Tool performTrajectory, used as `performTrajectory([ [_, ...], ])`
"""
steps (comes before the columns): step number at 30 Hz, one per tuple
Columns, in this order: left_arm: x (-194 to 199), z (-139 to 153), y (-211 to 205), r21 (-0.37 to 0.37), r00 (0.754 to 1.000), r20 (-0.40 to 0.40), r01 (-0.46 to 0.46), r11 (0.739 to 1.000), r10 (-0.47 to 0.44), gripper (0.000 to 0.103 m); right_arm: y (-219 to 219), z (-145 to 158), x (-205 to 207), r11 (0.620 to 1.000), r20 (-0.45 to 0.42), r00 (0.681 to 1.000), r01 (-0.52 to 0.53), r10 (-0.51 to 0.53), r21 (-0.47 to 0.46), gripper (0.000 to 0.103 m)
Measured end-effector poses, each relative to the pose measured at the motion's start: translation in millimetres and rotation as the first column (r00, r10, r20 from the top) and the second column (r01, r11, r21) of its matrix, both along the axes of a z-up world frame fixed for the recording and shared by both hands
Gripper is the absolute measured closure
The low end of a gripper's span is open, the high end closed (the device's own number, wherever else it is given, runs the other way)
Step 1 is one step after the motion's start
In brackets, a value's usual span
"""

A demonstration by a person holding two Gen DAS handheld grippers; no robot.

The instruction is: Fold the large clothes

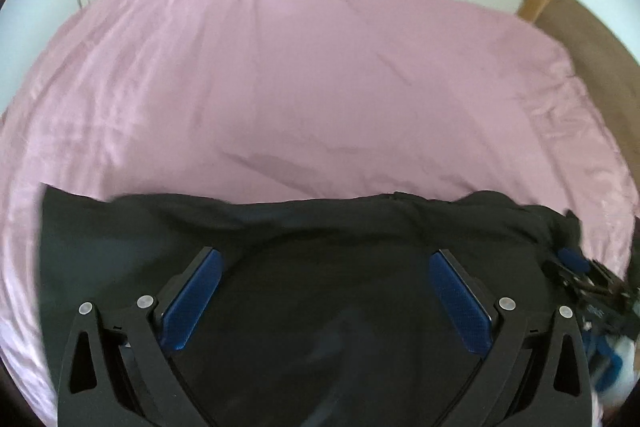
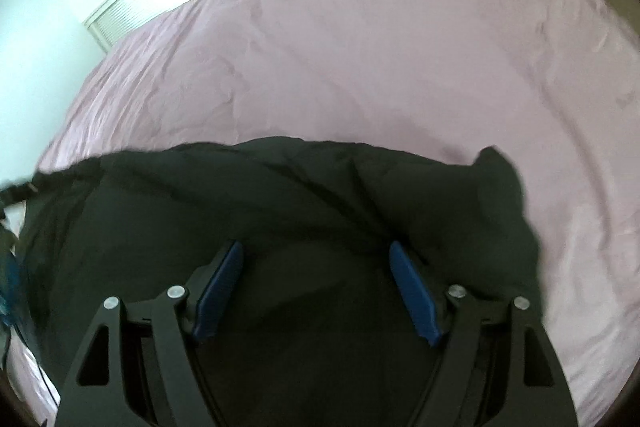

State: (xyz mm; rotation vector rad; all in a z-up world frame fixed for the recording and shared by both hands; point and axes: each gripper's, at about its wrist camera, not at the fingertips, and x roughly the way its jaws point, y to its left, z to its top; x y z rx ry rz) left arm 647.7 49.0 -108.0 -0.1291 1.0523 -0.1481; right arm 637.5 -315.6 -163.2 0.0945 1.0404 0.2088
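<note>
L claw (image 1: 326, 259) and R claw (image 2: 316, 247) both spread apart, empty, over black garment (image 1: 300, 227) on pink bed (image 1: 280, 67).

The black garment (image 1: 320, 239) runs off the bottom edge of both wrist views, so its near part is unseen, and it hides the bed sheet (image 1: 280, 87) beneath. At the left wrist view's right edge, the right hand-held gripper (image 1: 576, 267) is blurred and partly buried in cloth; its jaw state is unreadable there.
</note>
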Motion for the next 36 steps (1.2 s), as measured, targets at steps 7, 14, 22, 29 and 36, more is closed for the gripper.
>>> performTrajectory([
  [7,-88.0,38.4,77.6,-0.011,0.998,0.061,-0.032,0.999,0.033,0.001,4.5,30.5,-79.9,0.998,0.062,0.996,-0.058,0.059,-0.030,0.028],
  [14,-148.3,-11.8,115.6,0.002,0.991,-0.011,-0.137,0.991,0.137,0.001,16.4,23.9,-138.9,0.994,0.051,0.994,-0.094,0.096,-0.055,0.028],
  [22,-140.6,-47.6,136.8,0.030,0.967,-0.047,-0.247,0.968,0.248,0.001,-12.0,-0.4,-122.3,0.996,0.020,0.999,0.028,-0.027,-0.085,0.028],
  [29,-117.4,-12.9,109.3,0.066,0.978,0.056,-0.207,0.976,0.203,0.001,-5.6,26.4,-114.4,0.996,0.071,0.997,0.011,-0.005,-0.086,0.028],
  [36,-88.4,-53.2,122.2,0.096,0.953,-0.073,-0.286,0.954,0.293,0.001,-12.8,-0.2,-103.7,0.994,-0.003,1.000,0.026,-0.026,-0.106,0.028],
])
